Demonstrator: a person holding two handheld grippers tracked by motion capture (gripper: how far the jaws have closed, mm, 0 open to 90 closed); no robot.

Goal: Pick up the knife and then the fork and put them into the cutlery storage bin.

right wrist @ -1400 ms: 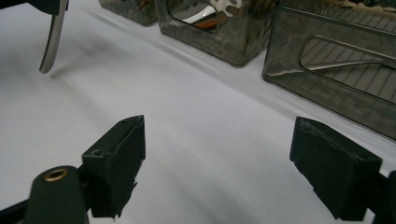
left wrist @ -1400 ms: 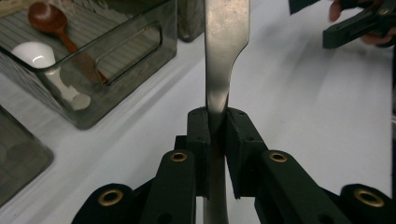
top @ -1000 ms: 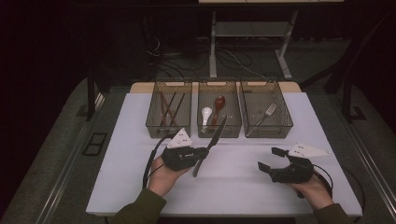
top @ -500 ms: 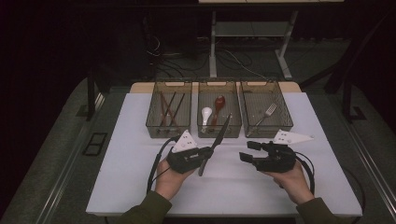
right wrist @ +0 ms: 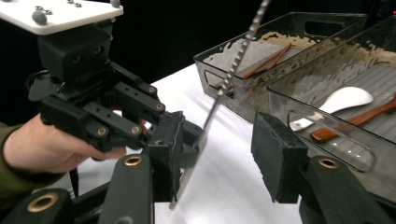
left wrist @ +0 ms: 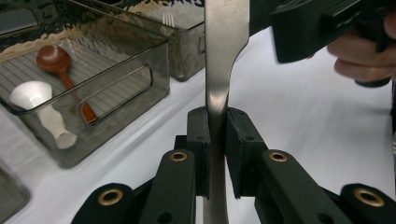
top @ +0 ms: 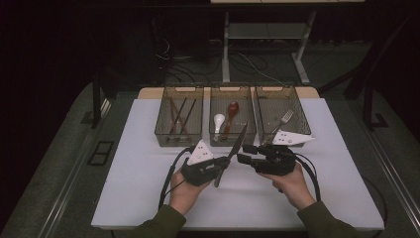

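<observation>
Left hand-held gripper (top: 220, 163) grips knife (top: 233, 151), blade tilted up.

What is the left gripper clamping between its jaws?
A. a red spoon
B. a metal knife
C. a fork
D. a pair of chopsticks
B: the left gripper has its jaws shut on the flat steel shank of a knife, whose blade rises toward the bins.

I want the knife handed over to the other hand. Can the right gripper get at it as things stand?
Probably yes. The left gripper clamps the knife low, leaving its blade bare above. The right gripper, its jaws just closing, is already beside that blade with the knife between its pads, nothing between them.
</observation>
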